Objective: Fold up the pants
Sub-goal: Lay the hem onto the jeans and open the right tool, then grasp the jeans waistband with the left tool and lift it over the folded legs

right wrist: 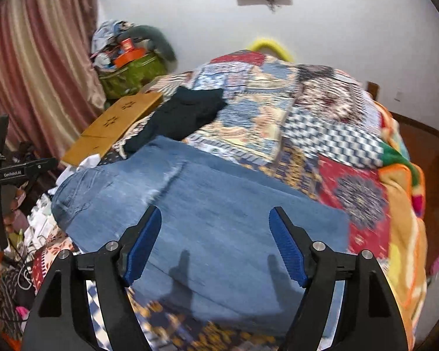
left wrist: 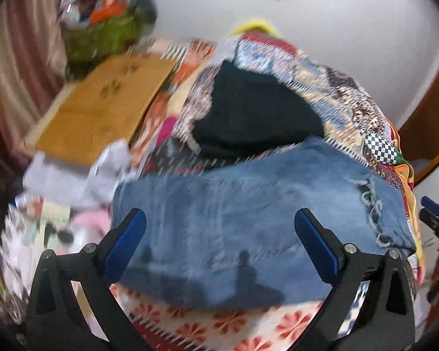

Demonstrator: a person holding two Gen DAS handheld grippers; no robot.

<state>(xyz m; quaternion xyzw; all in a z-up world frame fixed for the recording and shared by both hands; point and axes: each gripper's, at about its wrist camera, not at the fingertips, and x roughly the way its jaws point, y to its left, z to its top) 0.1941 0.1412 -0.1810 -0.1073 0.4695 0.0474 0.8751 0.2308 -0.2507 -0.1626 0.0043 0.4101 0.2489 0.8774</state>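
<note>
Blue denim pants (left wrist: 248, 213) lie folded flat on the patchwork bedspread (left wrist: 351, 99), with a frayed rip near their right end. They also show in the right wrist view (right wrist: 219, 204), waist end to the left. My left gripper (left wrist: 219, 234) is open and empty, hovering just above the denim. My right gripper (right wrist: 215, 234) is open and empty, also above the denim. The right gripper's tip (left wrist: 433, 213) shows at the right edge of the left wrist view.
A dark folded garment (right wrist: 181, 117) lies on the bed behind the pants. A brown cardboard sheet (right wrist: 114, 125) sits at the bed's left edge. A green bag of clutter (right wrist: 131, 70) stands by the pink curtain (right wrist: 38, 67). The bedspread (right wrist: 336, 134) drops off at right.
</note>
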